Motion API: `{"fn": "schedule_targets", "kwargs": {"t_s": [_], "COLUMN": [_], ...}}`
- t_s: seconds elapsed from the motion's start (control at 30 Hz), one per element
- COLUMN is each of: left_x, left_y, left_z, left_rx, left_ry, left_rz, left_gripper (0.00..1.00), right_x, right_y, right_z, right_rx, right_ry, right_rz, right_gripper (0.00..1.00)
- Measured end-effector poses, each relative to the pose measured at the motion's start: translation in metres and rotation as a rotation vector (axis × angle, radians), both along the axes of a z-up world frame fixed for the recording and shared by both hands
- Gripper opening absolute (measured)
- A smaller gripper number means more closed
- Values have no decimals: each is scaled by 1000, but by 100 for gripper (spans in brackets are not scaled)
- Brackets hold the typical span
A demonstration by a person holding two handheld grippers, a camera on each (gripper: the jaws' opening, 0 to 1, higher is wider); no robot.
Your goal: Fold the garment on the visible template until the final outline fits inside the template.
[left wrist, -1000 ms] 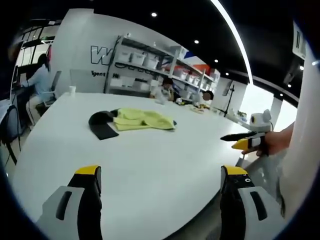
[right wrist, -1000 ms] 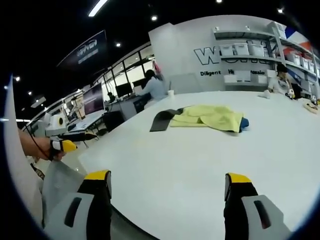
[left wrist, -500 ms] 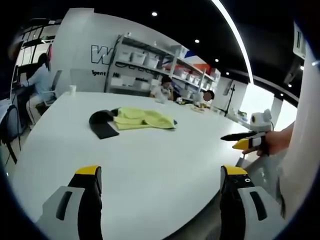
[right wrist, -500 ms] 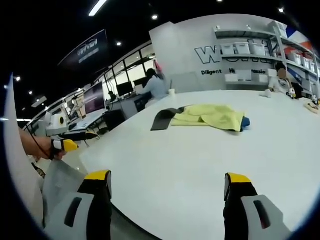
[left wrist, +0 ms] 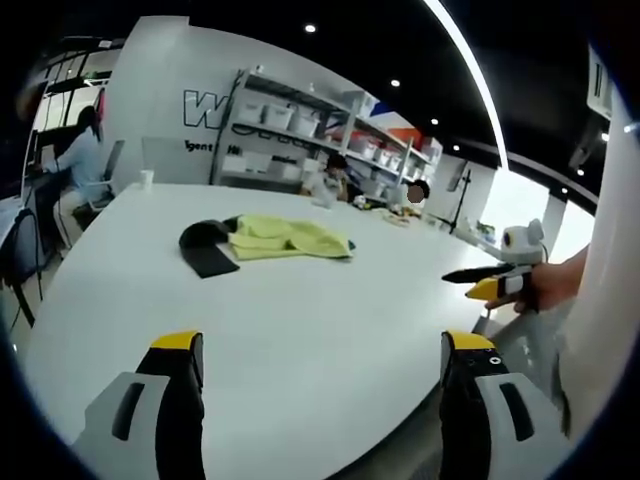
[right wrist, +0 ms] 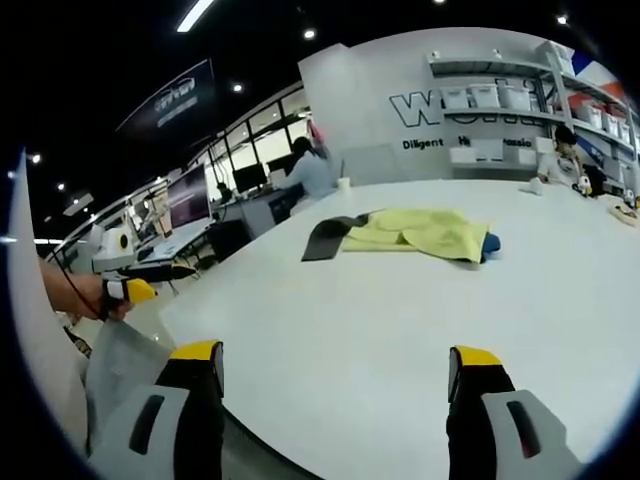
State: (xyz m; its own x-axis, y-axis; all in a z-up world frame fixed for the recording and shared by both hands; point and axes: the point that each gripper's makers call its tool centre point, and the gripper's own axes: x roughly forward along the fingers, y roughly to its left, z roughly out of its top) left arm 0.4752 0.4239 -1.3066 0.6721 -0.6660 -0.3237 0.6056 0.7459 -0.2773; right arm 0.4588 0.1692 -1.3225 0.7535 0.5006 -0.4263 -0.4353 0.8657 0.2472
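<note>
White table (left wrist: 300, 310) bears yellow garment (left wrist: 285, 238) over dark template (left wrist: 205, 258).

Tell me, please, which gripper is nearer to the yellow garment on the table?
Neither clearly. The left gripper and right gripper both hang open at the table's near edge, well short of the yellow garment, which lies far out on the white table.

Bright ceiling strip and spot lights, fisheye-bent edges, soft distant detail.

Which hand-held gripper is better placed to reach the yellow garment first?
Neither clearly: both the left hand-held gripper and the right hand-held gripper are open, held back from the yellow garment across bare table.
</note>
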Motion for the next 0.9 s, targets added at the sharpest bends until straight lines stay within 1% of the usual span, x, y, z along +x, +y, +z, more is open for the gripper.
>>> {"fn": "schedule_targets", "kwargs": {"t_s": [0.6, 0.9], "left_x": [3, 4], "left_y": [5, 5], "left_z": [2, 2], "left_rx": [-18, -17], "left_ry": [9, 16], "left_rz": [15, 17], "left_gripper": [97, 96], "right_x": [1, 3], "right_y": [-2, -7], "right_z": [1, -1], "right_rx": [10, 26], "right_ry": [5, 15], "right_rz": [-7, -20], "right_gripper": [89, 84]}}
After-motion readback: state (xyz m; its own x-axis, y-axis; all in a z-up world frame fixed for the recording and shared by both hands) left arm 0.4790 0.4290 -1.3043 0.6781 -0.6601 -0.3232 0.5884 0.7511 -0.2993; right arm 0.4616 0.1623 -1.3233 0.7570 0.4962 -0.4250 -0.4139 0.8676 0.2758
